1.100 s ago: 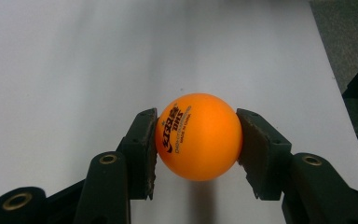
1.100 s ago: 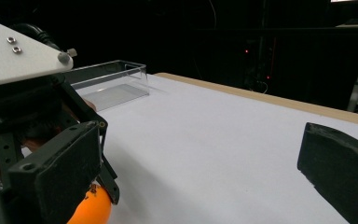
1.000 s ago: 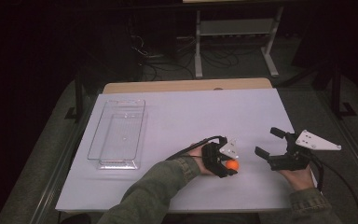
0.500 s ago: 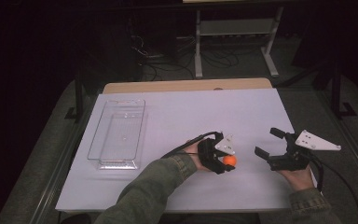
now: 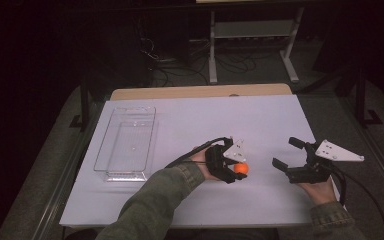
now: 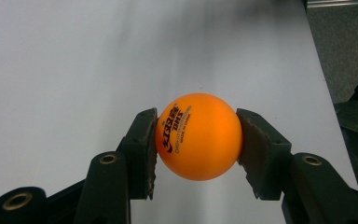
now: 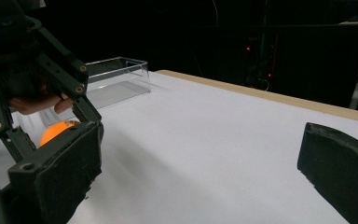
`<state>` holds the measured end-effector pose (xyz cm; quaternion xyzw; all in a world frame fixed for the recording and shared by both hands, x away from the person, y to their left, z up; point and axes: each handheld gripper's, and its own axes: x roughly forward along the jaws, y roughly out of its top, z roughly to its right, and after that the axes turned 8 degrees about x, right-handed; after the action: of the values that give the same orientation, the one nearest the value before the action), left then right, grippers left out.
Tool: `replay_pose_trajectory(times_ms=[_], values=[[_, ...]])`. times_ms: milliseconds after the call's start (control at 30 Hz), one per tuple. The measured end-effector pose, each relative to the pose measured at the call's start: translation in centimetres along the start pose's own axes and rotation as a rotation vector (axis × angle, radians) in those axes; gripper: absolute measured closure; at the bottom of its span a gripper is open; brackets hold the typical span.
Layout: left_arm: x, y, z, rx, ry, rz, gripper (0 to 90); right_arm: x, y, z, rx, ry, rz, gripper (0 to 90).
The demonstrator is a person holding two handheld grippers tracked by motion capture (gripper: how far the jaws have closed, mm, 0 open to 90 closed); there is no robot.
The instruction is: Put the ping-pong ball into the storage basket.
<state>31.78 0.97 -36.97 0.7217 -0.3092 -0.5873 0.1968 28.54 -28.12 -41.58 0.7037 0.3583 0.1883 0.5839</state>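
An orange table-tennis ball with dark print sits squeezed between the two pads of my left gripper, which is shut on it a little above the white table. In the high view the ball shows at the table's front middle. My right gripper rests at the front right, open, its jaws wide apart with nothing between them. From the right gripper view the ball peeks out behind its own left jaw.
A clear plastic tray stands empty on the table's left side, also in the right gripper view. A wooden strip edges the table's far side. Beyond it stand a metal shelf frame and floor cables.
My left gripper has lifted the ball slightly and drifted a little to the left and away from the front edge. The right gripper has stayed where it was.
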Motion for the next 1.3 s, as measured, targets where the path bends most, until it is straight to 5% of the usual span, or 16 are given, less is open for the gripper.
replay_pose_trajectory(times_ms=[1300], values=[[-6.3, -1.4, -0.3, -0.024, 0.048, 0.000, 50.7, 0.1, -0.1, 0.0, 0.002, -0.008, -0.009, 0.0]])
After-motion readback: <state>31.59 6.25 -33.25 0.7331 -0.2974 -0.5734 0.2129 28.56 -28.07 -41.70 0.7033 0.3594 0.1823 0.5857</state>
